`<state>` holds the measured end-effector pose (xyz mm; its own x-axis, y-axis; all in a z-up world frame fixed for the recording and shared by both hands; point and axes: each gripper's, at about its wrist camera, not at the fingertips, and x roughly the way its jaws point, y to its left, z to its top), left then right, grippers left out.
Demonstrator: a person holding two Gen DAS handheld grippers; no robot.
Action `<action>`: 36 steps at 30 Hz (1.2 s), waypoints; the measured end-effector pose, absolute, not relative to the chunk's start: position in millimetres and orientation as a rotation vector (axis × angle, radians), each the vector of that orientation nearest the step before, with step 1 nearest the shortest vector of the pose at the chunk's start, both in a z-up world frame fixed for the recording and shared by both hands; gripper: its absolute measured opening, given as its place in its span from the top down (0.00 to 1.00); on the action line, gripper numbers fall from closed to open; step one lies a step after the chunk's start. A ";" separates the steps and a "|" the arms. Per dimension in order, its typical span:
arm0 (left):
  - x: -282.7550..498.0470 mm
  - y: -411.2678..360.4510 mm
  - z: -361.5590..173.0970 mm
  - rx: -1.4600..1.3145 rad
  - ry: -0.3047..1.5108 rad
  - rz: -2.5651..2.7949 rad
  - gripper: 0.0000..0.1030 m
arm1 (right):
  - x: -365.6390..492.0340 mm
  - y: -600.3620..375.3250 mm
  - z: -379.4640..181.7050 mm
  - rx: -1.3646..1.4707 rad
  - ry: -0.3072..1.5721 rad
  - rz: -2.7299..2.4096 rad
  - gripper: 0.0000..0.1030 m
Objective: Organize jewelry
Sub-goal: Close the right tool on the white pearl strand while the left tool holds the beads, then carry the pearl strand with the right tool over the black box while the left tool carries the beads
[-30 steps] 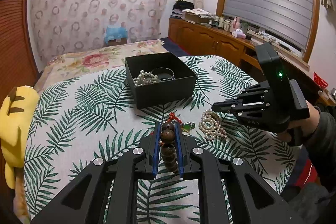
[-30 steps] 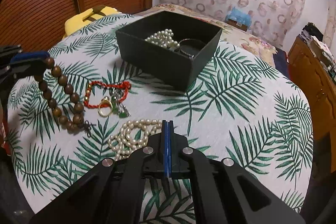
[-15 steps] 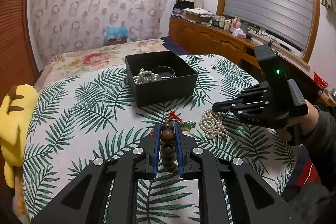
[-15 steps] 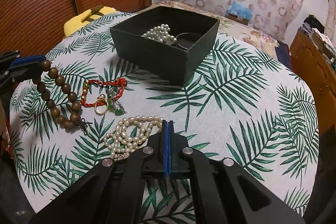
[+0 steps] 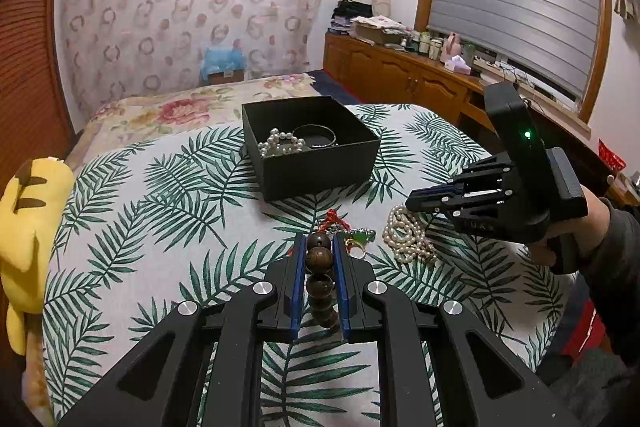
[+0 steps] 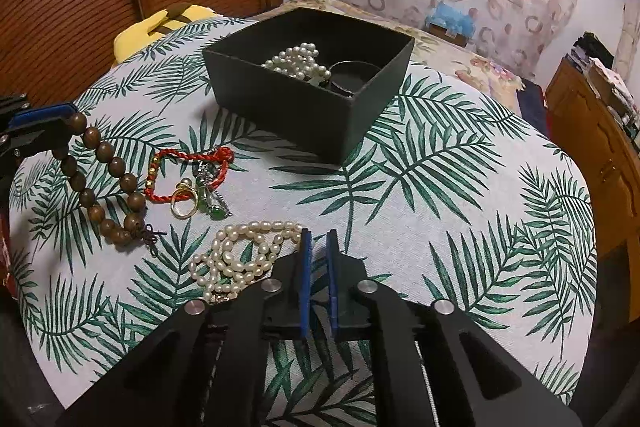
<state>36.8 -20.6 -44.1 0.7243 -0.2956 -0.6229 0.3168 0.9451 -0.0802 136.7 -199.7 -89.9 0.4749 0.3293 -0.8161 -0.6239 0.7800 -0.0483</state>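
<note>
At the near edge of the desk (image 5: 120, 227), the left hand-held gripper (image 5: 319, 255) is clamped on a wooden bead bracelet (image 5: 320, 259), the brown beads lined up between its blue pads; in the right wrist view the same bracelet (image 6: 100, 183) hangs in a loop from those pads at the far left, its lower beads and knotted cord resting on the palm-leaf tablecloth; the right hand-held gripper (image 6: 318, 247) hovers above the cloth with its jaws slightly parted, a narrow gap between the blue pads and nothing in them; just left of its tips lies a heap of pearl necklace (image 6: 240, 255), touching the cloth; between the pearls and the wooden beads lie a red cord bracelet (image 6: 188, 167), a gold ring (image 6: 185, 205) and a small green pendant (image 6: 214, 209), close together; farther off, near the middle of the desk, stands an open black box (image 6: 312, 95) holding another pearl strand (image 6: 300, 61) and a dark bangle (image 6: 354, 71); beyond the desk's left edge sits a yellow plush toy (image 5: 24, 227); a flowered bed (image 5: 180, 107) lies behind.
</note>
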 end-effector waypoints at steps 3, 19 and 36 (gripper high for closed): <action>36.8 -20.7 -44.6 0.034 0.683 -0.338 0.88 | 135.6 -198.4 -89.3 -0.363 0.899 0.603 0.87; 36.3 -20.5 -42.9 0.033 0.673 -0.343 0.88 | 138.2 -190.9 -93.9 -0.403 0.917 0.602 0.95; 55.6 -27.4 24.9 0.040 0.537 -0.362 0.88 | 116.4 -199.2 28.7 -0.334 0.620 0.613 0.95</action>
<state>55.6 -27.4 24.9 0.7976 -0.3269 -0.5070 0.3478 0.9359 -0.0563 116.4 -199.2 28.7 0.6470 0.4313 -0.6288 -0.6237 0.7738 -0.1110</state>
